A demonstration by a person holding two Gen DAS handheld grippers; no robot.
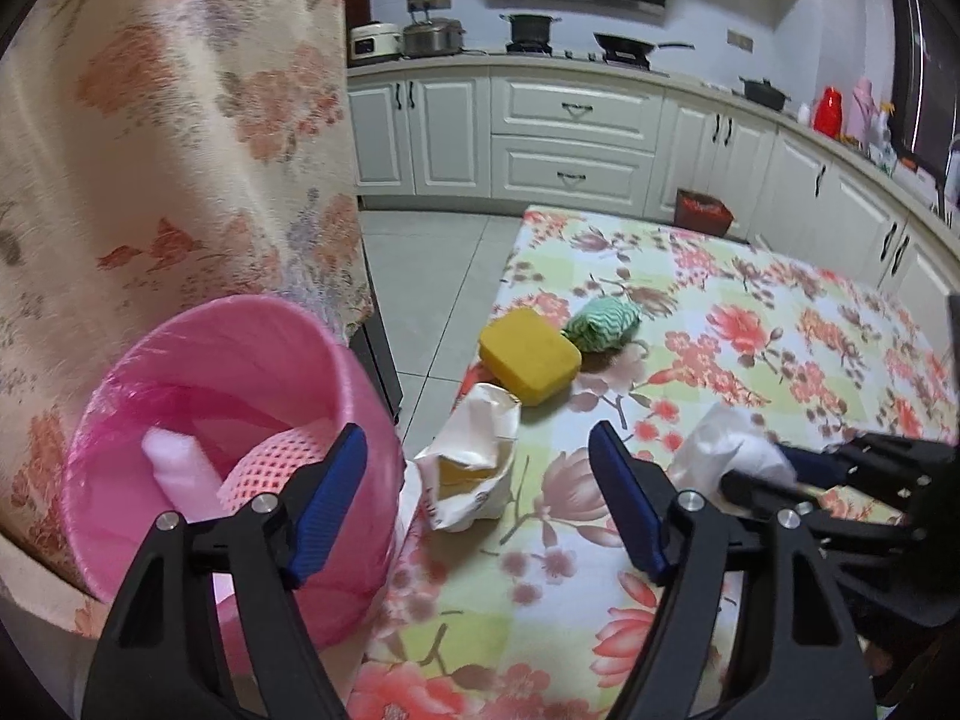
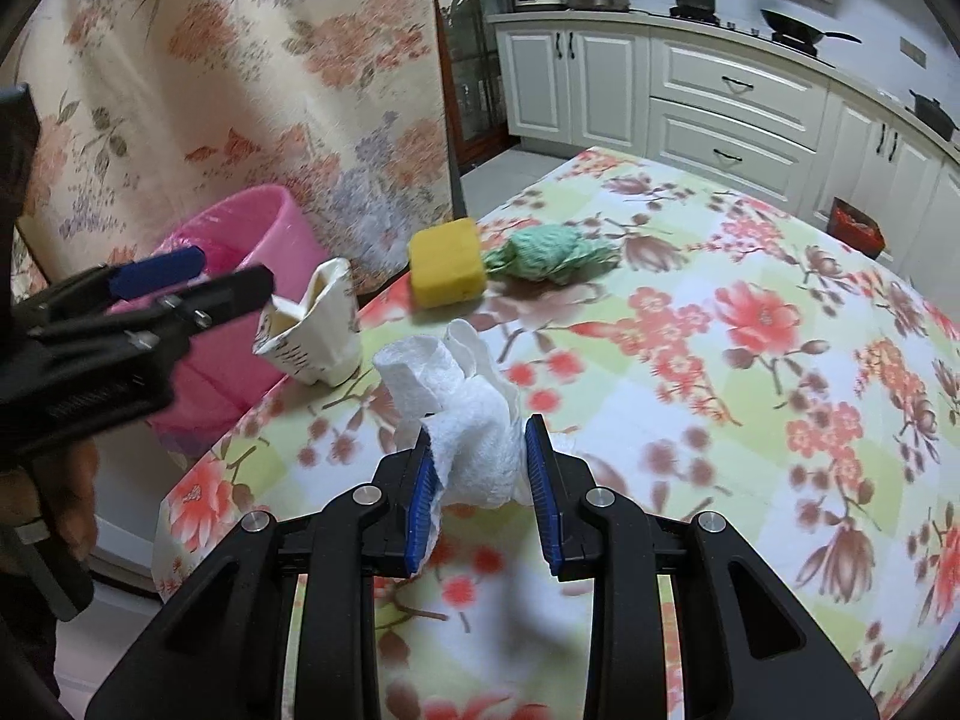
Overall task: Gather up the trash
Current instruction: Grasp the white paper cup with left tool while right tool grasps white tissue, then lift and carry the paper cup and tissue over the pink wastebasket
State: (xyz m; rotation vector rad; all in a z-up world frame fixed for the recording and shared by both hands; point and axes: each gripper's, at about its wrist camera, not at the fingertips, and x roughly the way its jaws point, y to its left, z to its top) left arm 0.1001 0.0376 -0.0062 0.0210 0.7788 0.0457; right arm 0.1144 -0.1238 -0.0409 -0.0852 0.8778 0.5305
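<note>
My right gripper (image 2: pixel 480 450) is shut on a crumpled white paper towel (image 2: pixel 465 408) and holds it just above the floral table (image 2: pixel 720 420); the towel also shows in the left wrist view (image 1: pixel 732 450). My left gripper (image 1: pixel 477 468) is open and empty, over the table's left edge beside a pink trash bin (image 1: pixel 228 420). The bin (image 2: pixel 240 276) has a pink liner and holds a pink mesh piece (image 1: pixel 270 468). A crumpled white paper cup (image 1: pixel 474 462) lies near the table edge, also seen in the right wrist view (image 2: pixel 318 324).
A yellow sponge (image 1: pixel 531 354) and a green patterned cloth (image 1: pixel 603 324) lie farther along the table. A floral curtain (image 1: pixel 180 120) hangs behind the bin. White kitchen cabinets (image 1: pixel 570 132) and a small red bin (image 1: pixel 702 210) stand beyond the table.
</note>
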